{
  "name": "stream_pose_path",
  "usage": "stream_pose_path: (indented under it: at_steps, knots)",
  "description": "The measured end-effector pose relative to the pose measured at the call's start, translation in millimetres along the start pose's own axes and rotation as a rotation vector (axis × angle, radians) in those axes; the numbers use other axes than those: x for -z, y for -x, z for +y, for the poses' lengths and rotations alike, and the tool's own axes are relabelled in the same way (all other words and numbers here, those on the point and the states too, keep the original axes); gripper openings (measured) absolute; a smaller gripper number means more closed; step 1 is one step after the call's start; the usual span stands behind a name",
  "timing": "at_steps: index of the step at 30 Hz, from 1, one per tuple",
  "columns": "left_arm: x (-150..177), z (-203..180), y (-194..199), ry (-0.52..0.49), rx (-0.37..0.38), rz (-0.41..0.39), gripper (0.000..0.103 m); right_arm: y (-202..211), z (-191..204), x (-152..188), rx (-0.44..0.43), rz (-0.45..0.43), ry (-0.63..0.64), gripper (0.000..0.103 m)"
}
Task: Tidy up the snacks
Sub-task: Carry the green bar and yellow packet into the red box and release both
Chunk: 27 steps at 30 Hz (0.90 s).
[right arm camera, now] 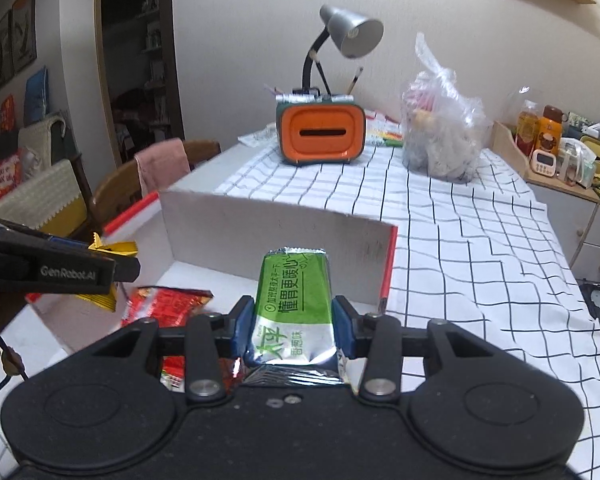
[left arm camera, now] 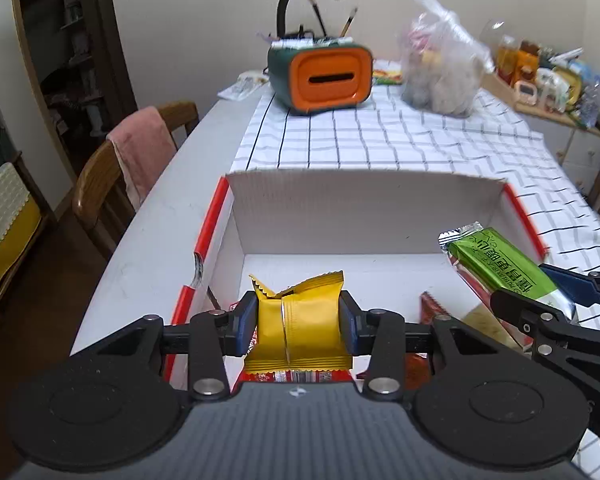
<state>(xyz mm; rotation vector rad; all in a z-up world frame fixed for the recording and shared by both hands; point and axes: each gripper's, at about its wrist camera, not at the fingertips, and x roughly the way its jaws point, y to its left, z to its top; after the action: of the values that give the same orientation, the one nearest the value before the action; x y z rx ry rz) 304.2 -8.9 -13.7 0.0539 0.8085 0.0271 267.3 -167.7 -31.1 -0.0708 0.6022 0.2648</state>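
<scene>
While your left gripper (left arm camera: 298,322) is clamped on the yellow snack packet (left arm camera: 300,320), pads squeezing it from both sides, your right gripper (right arm camera: 293,330) has the green snack bar (right arm camera: 294,308) pinched the same way. You've got both held over the open white box (left arm camera: 340,208) with the red edges, yellow on the left side, green over the right wall. A red snack packet (right arm camera: 162,304) already lies on the box floor. The box sits on the checked tablecloth (right arm camera: 480,248), and further back you can see an orange-fronted holder (right arm camera: 320,134), a desk lamp (right arm camera: 348,32) and a clear plastic bag (right arm camera: 440,140).
</scene>
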Motion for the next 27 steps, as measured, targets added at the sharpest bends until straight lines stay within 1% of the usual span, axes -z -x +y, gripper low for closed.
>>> stream_pose_path:
  at_steps: [7, 12, 14, 18, 22, 23, 25, 27]
  knots:
    - [4.6, -8.3, -29.9, -0.037, -0.012, 0.062, 0.041, -25.1, 3.5, 1.3, 0.006, 0.058, 0.01, 0.041]
    - [12.0, -15.9, -40.9, -0.069, -0.021, 0.098, 0.042, -35.0, 8.5, 5.7, 0.007, 0.093, 0.028, 0.042]
    - [14.6, -17.9, -44.2, -0.077, -0.023, 0.108, 0.042, -36.4, 10.8, 7.2, 0.013, 0.092, 0.045, 0.042]
    - [15.9, -18.6, -39.1, -0.078, -0.025, 0.087, 0.042, -35.8, 14.3, 8.2, 0.023, 0.096, 0.063, 0.042]
    - [17.3, -20.8, -33.1, -0.08, -0.016, 0.077, 0.043, -32.8, 12.4, 8.5, 0.018, 0.093, 0.046, 0.042]
    - [17.5, -21.0, -31.7, -0.08, -0.014, 0.074, 0.044, -31.3, 12.1, 8.7, 0.015, 0.093, 0.041, 0.042]
    - [18.4, -20.3, -27.6, -0.076, -0.013, 0.065, 0.051, -27.7, 10.5, 8.9, 0.011, 0.086, 0.032, 0.042]
    - [18.6, -18.9, -22.7, -0.069, -0.005, 0.054, 0.055, -22.7, 8.8, 8.6, 0.007, 0.078, 0.021, 0.042]
